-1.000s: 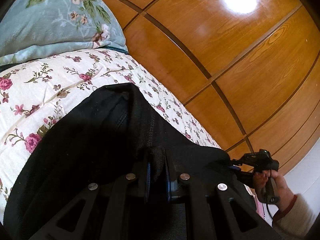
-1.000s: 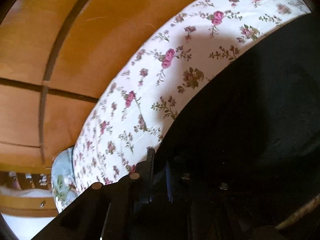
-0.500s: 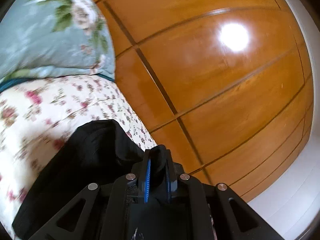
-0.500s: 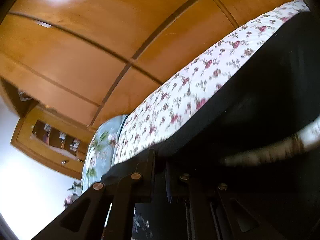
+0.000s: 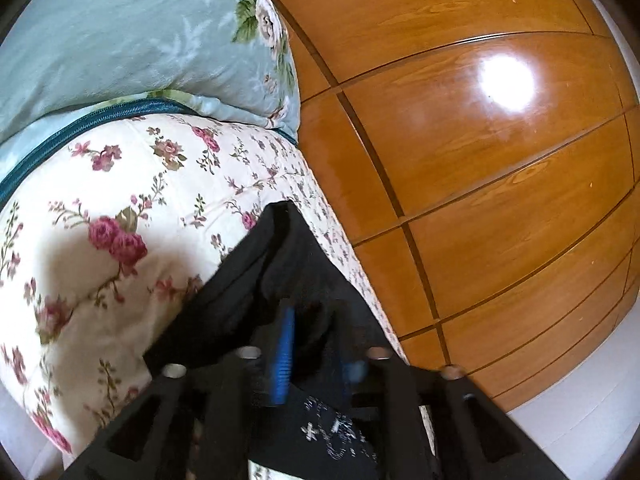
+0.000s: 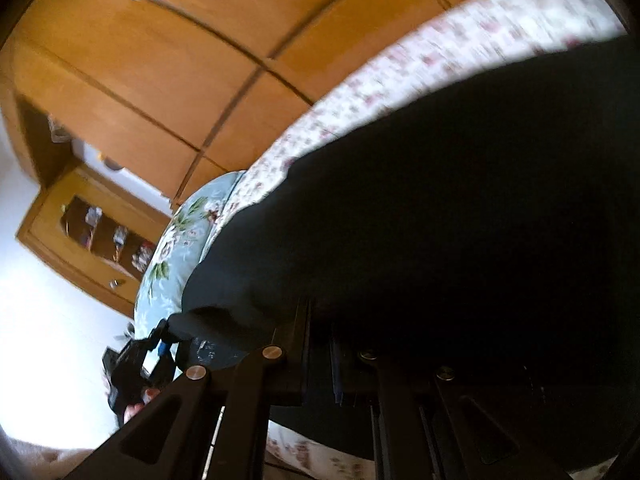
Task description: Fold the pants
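Left claw (image 5: 316, 344) opening, black pants (image 5: 280, 272) between; right claw (image 6: 320, 344) clamps pants.

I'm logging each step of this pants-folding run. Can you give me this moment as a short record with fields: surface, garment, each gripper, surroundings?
surface: bed with a floral cover
garment: black pants lying on the cover
left gripper: jaws opening, black cloth between its fingers
right gripper: shut on the black pants
pillow: pale blue, floral, at the far end of the bed
background: wooden wardrobe panels beside the bed
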Motion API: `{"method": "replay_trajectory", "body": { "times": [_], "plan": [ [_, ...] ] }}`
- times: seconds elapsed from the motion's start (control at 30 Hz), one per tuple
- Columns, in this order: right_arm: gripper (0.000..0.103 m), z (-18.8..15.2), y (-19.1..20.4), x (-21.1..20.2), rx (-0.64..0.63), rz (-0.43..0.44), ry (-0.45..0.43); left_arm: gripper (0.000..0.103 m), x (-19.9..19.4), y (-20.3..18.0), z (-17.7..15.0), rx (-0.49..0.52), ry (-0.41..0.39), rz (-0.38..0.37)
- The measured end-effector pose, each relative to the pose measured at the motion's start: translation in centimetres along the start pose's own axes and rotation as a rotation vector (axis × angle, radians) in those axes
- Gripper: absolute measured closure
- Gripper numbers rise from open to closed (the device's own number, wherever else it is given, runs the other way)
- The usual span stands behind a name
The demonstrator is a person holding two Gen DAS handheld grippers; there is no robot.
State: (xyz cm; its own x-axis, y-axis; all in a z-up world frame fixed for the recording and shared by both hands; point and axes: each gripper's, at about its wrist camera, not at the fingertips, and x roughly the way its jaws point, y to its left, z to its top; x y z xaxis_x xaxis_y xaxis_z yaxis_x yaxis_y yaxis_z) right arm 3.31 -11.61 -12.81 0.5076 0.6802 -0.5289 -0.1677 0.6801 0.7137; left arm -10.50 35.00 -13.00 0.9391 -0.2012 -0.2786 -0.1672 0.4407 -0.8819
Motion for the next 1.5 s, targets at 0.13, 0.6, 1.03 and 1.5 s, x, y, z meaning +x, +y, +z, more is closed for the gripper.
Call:
{"method": "replay_trajectory", "body": {
  "times": [0.13,0.6,1.03,1.5],
  "plan": [
    [0.094,0.2,-0.5,0.1,0.024,0.031,-0.02,0.041,-1.3,0.5,-0.5,-0.111,0.012,-0.044],
    [0.082,0.0,-1.2,-1.8,0.065,0.01,-0.049,0.04,-3.3,-0.9,-1.7,-0.126,-0.023,0.098],
    [0.063,-1.5,-0.9,-3.9,0.033,-0.016,-0.051,0.04,-0.1,-3.1,-4.6,-0.081,0.215,0.071],
    [0.049,-2.0,-4.2,-5.2,0.284,0.094,-0.05,0.042,2.0,-1.4,-2.5,-0.165,0.134,0.115]
  ]
}}
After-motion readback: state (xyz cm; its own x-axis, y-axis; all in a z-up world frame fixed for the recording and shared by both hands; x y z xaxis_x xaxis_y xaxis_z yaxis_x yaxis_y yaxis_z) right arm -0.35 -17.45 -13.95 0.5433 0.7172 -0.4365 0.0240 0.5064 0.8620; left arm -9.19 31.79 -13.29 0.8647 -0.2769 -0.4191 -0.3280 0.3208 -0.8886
